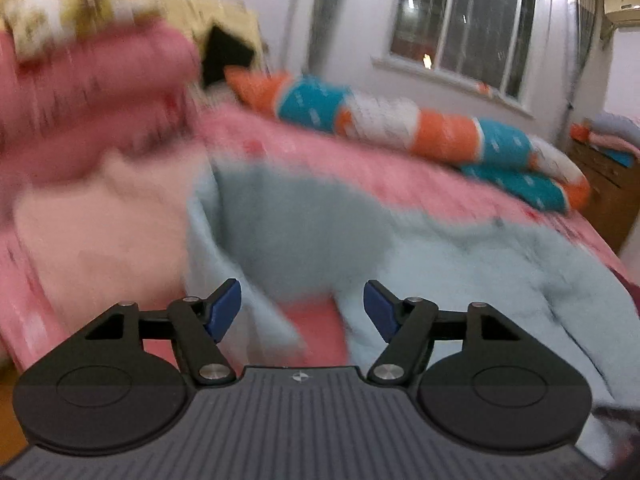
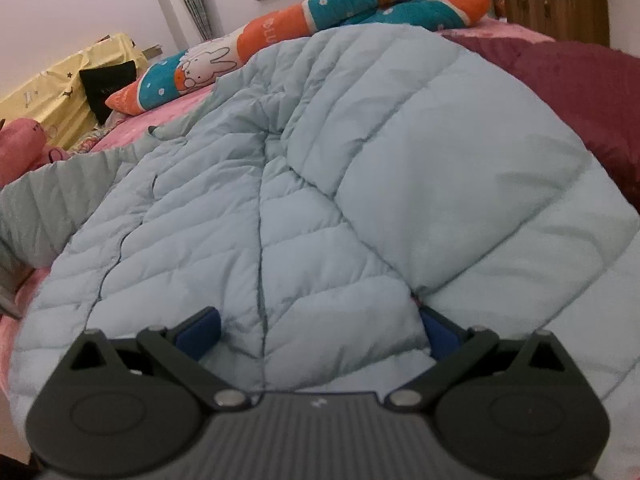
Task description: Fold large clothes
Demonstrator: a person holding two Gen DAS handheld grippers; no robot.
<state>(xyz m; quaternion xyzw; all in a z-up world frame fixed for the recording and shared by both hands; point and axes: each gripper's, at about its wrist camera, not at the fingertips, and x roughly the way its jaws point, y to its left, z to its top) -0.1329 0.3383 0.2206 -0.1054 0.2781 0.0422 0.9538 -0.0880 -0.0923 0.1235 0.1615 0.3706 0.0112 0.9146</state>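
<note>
Jacket [image 2: 320,184] lies spread on the bed [image 2: 160,120], unfolded. Our right gripper [image 2: 320,336] straddles its near hem, fingers wide, gripping nothing; left gripper [image 1: 302,312] hovers open, empty. Next: pinch the hem.

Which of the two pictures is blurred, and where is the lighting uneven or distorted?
Left wrist view: strong motion blur over the jacket and pink bedding, only the open left claw is sharp; window dark, with a small lamp reflection. Right wrist view: mostly sharp, jacket seams clear, soft indoor light, fisheye bending at the edges, dark corners; right claw open over the jacket.
</note>
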